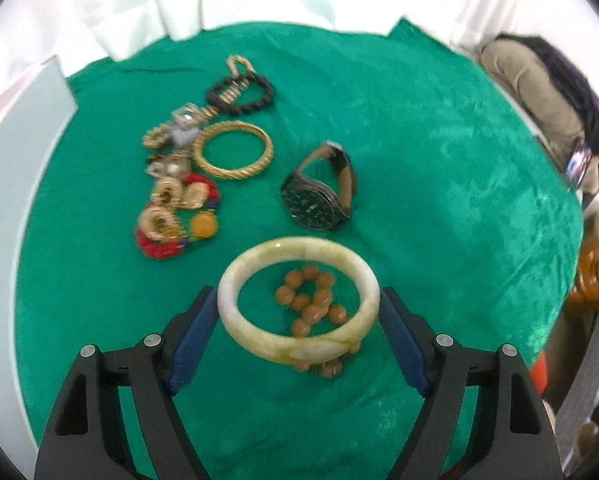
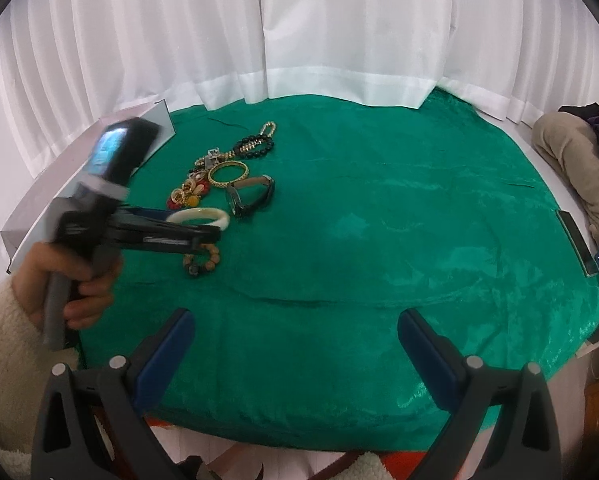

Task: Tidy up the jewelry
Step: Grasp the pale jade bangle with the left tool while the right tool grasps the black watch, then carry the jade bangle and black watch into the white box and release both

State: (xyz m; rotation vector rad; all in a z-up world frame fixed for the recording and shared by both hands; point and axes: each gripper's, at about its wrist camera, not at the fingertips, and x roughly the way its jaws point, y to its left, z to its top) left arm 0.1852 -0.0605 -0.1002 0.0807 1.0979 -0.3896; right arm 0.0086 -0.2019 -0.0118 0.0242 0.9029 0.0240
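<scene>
Left gripper clamped on jade bangle; right gripper idle with fingers apart.

The left gripper [image 1: 298, 306] grips the pale jade bangle [image 1: 298, 300] across its width, one blue pad on each side, raised above the brown bead bracelet [image 1: 311, 304] lying on the green cloth [image 1: 439, 208]. The right gripper [image 2: 295, 344] hovers over the near edge of the cloth, holding nothing. The black watch [image 1: 319, 190] stands just beyond the bangle. A gold bangle [image 1: 233, 150], black bead bracelet [image 1: 241, 94] and a cluster of mixed pieces [image 1: 175, 196] run toward the far left edge.
</scene>
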